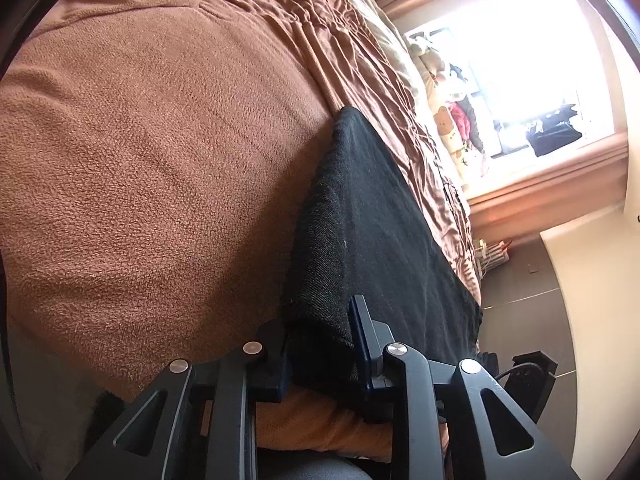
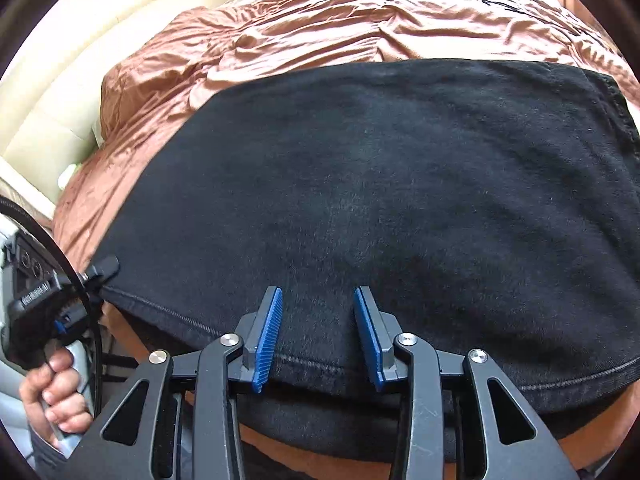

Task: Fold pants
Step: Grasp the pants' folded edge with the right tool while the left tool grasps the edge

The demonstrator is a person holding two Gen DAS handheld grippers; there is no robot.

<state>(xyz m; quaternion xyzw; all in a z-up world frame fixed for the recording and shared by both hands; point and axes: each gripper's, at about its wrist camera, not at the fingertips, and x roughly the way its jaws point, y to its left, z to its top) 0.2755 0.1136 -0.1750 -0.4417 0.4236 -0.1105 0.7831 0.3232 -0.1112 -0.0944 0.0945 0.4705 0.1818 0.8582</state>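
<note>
Black pants (image 2: 400,184) lie folded flat across a bed, hem edge (image 2: 304,360) toward me. My right gripper (image 2: 318,292) hovers over that near hem with its blue pads (image 2: 268,332) apart; the cloth lies under them and is not pinched. At the left of the right wrist view, my left gripper (image 2: 105,267) bites the near left corner of the pants. In the left wrist view the pants (image 1: 372,220) run away as a long black strip, and a raised fold of them fills the gap between the fingers of the left gripper (image 1: 316,316).
A brown fleece blanket (image 1: 140,160) and a wrinkled satin bedspread (image 2: 320,28) cover the bed. A cream padded headboard (image 2: 60,92) stands at the left. A bright window (image 1: 520,60) and dark floor (image 1: 520,300) are at the right. A hand (image 2: 52,392) holds the left gripper's handle.
</note>
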